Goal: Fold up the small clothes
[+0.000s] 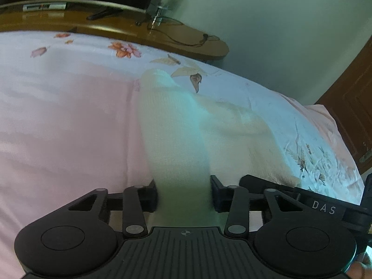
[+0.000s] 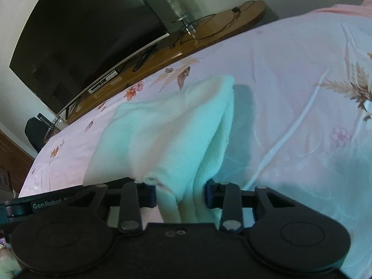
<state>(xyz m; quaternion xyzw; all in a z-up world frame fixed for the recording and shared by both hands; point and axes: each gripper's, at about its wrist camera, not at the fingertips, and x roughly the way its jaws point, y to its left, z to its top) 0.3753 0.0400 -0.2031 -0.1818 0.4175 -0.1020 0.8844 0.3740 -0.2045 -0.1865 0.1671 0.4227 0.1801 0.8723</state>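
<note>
A small pale cream knitted garment (image 1: pixel 176 125) lies on the pink floral bedspread (image 1: pixel 65 121), one strip of it pulled up toward the camera. My left gripper (image 1: pixel 183 193) is shut on that strip, which fills the gap between the two black fingers. In the right wrist view the same garment (image 2: pixel 162 125) rises in bunched folds, and my right gripper (image 2: pixel 181 193) is shut on a gathered fold of it. The two grippers sit close side by side: the right one's black housing (image 1: pixel 325 207) shows at the left view's right edge.
Beyond the bed's far edge stands a low wooden bench (image 2: pixel 209 30) with a large dark television (image 2: pixel 81 34), a glass stand (image 2: pixel 176 2) and loose cables (image 1: pixel 186 37). A brown wooden door (image 1: pixel 353 107) is at the right. A person's fingers (image 2: pixel 7 262) hold the handle.
</note>
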